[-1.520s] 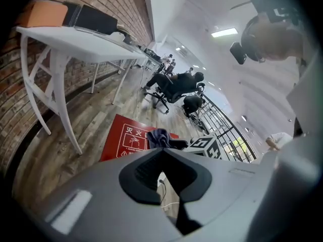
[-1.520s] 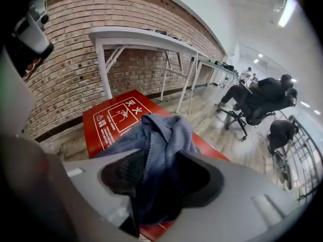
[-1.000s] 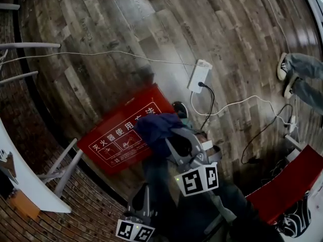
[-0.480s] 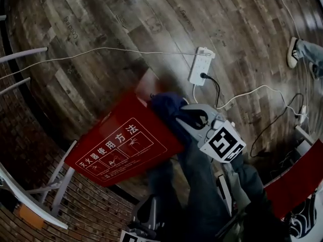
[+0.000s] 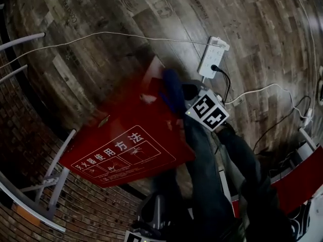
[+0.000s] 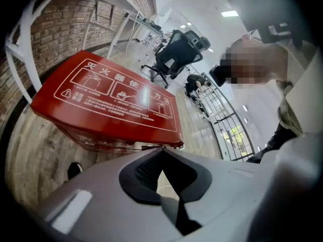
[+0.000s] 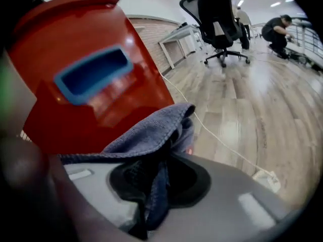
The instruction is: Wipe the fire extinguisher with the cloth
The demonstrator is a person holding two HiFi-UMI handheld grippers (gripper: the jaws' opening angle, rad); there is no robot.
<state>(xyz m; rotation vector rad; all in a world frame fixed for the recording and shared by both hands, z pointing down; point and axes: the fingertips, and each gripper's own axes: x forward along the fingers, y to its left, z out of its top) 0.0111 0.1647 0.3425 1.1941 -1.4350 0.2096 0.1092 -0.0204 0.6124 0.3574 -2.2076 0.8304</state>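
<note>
R gripper point(image 7: 162, 160) jaws clamped on blue cloth point(image 7: 146, 132); cloth at far-right end of red extinguisher box point(image 5: 126, 140), contact unclear. L gripper point(image 6: 162, 158) jaws together, empty, near side of box. Power strip point(image 5: 212, 57) on floor, far right.

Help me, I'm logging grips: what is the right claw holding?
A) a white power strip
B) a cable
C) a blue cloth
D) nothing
C: in the right gripper view the right claw is clamped on a blue cloth that drapes over its tips.
</note>
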